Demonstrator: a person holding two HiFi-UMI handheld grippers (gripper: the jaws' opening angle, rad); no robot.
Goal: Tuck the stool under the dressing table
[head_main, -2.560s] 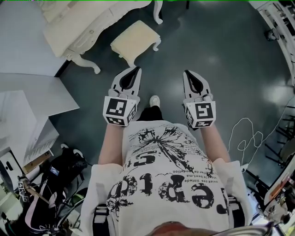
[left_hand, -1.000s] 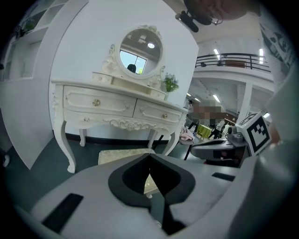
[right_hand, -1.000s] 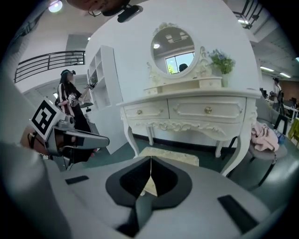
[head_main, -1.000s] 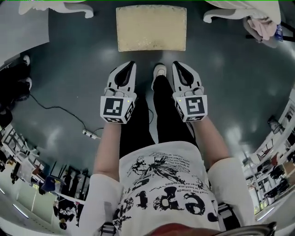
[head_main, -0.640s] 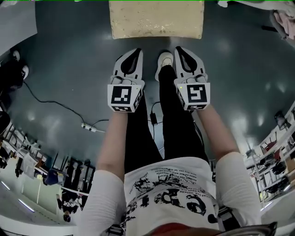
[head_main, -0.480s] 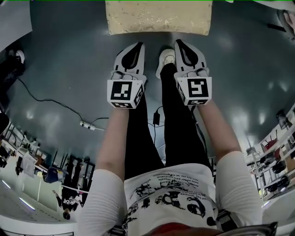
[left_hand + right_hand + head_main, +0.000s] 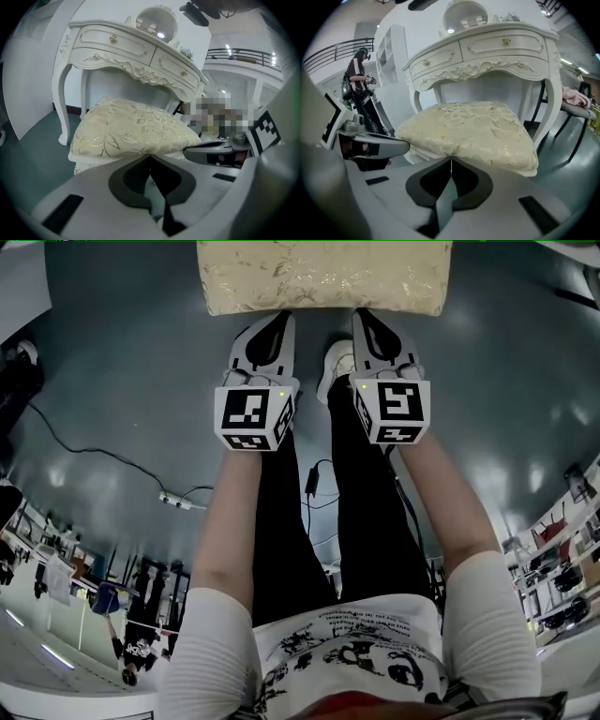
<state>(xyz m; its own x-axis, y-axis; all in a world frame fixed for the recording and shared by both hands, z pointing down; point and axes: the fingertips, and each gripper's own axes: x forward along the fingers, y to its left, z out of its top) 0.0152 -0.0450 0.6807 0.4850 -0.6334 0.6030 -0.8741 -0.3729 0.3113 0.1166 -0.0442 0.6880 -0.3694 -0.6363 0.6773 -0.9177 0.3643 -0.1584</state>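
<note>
Resting side by side at the near edge of the stool (image 7: 323, 276) cushion, left gripper (image 7: 284, 318) and right gripper (image 7: 361, 315) both have jaws closed tip to tip, empty. Just beyond the stool stands the dressing table (image 7: 487, 51).

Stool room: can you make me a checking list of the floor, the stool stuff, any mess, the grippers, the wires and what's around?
Surface: dark shiny floor.
Job's things: cream-topped stool in front of the white dressing table.
Clutter: pink cloth on a chair.
Grippers: left gripper and right gripper, jaws together, holding nothing, by the stool's near edge.
Cables: thin cable trailing on the floor.
Surroundings: round mirror on the table; a person standing nearby.
</note>
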